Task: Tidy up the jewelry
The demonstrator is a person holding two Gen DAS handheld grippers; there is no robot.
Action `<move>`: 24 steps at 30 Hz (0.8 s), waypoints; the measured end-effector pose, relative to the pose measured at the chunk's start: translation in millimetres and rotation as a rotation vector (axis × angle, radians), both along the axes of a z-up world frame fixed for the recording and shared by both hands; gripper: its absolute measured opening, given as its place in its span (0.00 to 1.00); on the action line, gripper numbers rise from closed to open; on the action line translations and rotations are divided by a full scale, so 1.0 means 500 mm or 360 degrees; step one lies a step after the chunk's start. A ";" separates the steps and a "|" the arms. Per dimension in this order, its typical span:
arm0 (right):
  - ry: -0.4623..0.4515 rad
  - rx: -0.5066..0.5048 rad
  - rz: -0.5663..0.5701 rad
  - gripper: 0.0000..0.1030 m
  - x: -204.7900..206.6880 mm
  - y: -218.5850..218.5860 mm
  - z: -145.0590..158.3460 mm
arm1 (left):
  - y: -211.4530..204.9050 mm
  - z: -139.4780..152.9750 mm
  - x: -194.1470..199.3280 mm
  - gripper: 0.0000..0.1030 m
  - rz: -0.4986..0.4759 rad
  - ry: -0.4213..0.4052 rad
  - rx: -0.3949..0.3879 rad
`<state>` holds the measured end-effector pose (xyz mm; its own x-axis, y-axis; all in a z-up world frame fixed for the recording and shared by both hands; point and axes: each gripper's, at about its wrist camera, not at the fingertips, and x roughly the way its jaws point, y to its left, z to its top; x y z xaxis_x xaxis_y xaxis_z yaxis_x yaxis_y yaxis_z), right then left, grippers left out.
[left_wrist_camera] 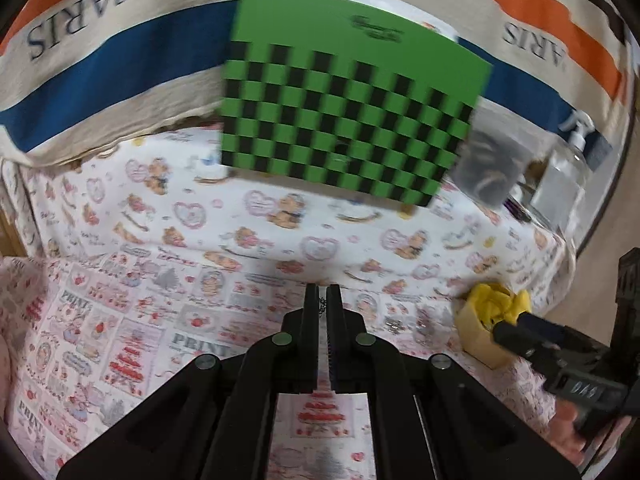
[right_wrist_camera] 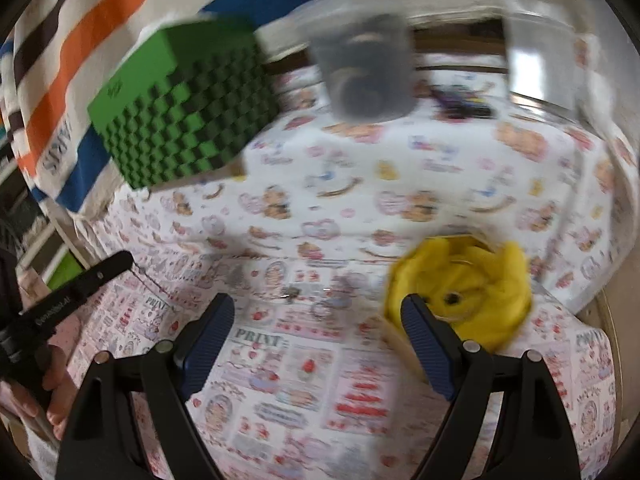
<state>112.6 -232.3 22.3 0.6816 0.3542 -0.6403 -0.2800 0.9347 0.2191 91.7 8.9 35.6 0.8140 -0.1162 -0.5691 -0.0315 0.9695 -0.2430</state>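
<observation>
My left gripper (left_wrist_camera: 323, 292) is shut on a thin dark chain (left_wrist_camera: 322, 305) and held above the pink printed cloth. In the right wrist view the same gripper (right_wrist_camera: 124, 260) comes in from the left with the chain (right_wrist_camera: 150, 280) hanging slack from its tip. My right gripper (right_wrist_camera: 318, 308) stands open with nothing between its blue pads. Its right finger is just in front of a small box lined with yellow cloth (right_wrist_camera: 460, 292). In the left wrist view that box (left_wrist_camera: 494, 308) sits at the right, with the right gripper (left_wrist_camera: 516, 318) at its rim. Small metal pieces (right_wrist_camera: 292, 294) lie on the cloth.
A green box with black checks (left_wrist_camera: 348, 120) stands at the back. To its right are a clear container of dark items (left_wrist_camera: 492, 164) and a pump bottle (left_wrist_camera: 568, 176). A striped towel (left_wrist_camera: 100, 60) hangs behind. The table edge runs along the right (left_wrist_camera: 560, 248).
</observation>
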 end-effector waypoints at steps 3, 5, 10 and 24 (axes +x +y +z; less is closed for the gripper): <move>0.0097 -0.0128 0.0070 0.72 0.031 0.069 -0.018 | 0.003 -0.004 0.002 0.02 0.0022 0.0010 0.0018; 0.0131 -0.0200 0.0075 0.63 0.046 0.097 -0.031 | 0.003 -0.006 0.002 0.02 0.0053 0.0013 0.0039; 0.0229 -0.0322 0.0098 0.45 0.092 0.150 -0.077 | 0.031 -0.013 0.010 0.02 0.0107 0.0026 0.0017; 0.0266 -0.0446 0.0002 0.15 0.156 0.181 -0.146 | 0.050 0.012 -0.005 0.02 0.0146 -0.0022 -0.0011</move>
